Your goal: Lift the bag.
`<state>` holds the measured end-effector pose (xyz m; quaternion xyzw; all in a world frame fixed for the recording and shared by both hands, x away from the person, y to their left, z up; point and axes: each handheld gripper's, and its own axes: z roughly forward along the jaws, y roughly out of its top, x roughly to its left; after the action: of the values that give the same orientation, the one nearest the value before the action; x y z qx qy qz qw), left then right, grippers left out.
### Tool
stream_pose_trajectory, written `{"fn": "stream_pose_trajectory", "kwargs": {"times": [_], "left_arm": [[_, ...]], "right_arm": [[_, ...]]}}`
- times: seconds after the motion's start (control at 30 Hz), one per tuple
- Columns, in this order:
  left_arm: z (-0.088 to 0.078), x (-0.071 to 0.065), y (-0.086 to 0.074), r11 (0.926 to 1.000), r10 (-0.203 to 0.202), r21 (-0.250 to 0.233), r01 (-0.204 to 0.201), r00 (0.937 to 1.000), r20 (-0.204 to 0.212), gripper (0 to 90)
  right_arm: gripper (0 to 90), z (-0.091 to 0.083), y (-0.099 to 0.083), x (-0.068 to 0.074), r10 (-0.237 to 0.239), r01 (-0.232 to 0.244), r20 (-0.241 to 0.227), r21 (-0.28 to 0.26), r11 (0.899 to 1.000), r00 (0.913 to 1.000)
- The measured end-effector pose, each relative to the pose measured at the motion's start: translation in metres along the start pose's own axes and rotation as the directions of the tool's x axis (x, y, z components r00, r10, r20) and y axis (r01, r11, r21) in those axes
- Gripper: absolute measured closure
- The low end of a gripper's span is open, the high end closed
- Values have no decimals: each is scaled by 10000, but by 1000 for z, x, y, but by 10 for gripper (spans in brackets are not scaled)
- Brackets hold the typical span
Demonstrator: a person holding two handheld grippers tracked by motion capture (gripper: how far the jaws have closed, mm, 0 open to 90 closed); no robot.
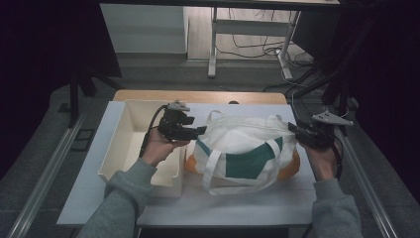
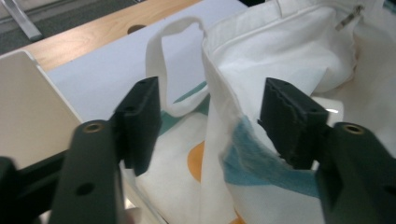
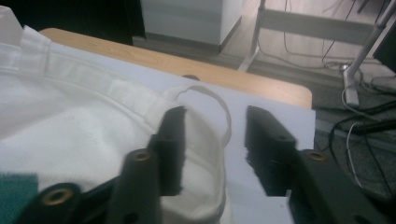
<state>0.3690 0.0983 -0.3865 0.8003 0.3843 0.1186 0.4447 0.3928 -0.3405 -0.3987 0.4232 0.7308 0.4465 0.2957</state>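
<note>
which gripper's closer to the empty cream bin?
Left. The left gripper sits at the bag's left end, right beside the bin; the right gripper is at the bag's far end.

Bag (image 1: 245,148) (bulky) crowds tray (image 1: 115,151) beside it.

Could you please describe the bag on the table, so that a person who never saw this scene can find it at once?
On the white table, to the right of the open cream bin, lies a soft cloth bag between the left claw and the right claw. It is the only fabric thing: white, with green panels, white strap handles and orange patches at its lower corners.
</note>
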Motion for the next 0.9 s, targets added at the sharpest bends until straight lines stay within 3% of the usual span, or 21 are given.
{"fn": "stream_pose_trajectory", "kwargs": {"times": [0.17, 0.43, 0.63, 0.9], "left_arm": [[-18, -2, -5, 9989, 147, -444, -136, 9996, 250, 312], [-45, -3, -24, 9956, 209, -923, -159, 9984, 533, 310], [-57, -2, -42, 9952, 141, -974, -96, 9988, 464, 319], [-73, 2, -65, 9936, -141, -1114, 157, 9998, 158, 327]], "right_arm": [[462, -16, -1, 5, 35, -48, -292, -431, 9991, 9996], [448, -41, -11, 8, -27, -55, -997, -817, 9966, 9950], [446, -57, -24, 6, 12, -93, -1143, -700, 9975, 9934], [449, -64, -46, 3, -44, 10, -1096, -317, 9995, 9940]]}}
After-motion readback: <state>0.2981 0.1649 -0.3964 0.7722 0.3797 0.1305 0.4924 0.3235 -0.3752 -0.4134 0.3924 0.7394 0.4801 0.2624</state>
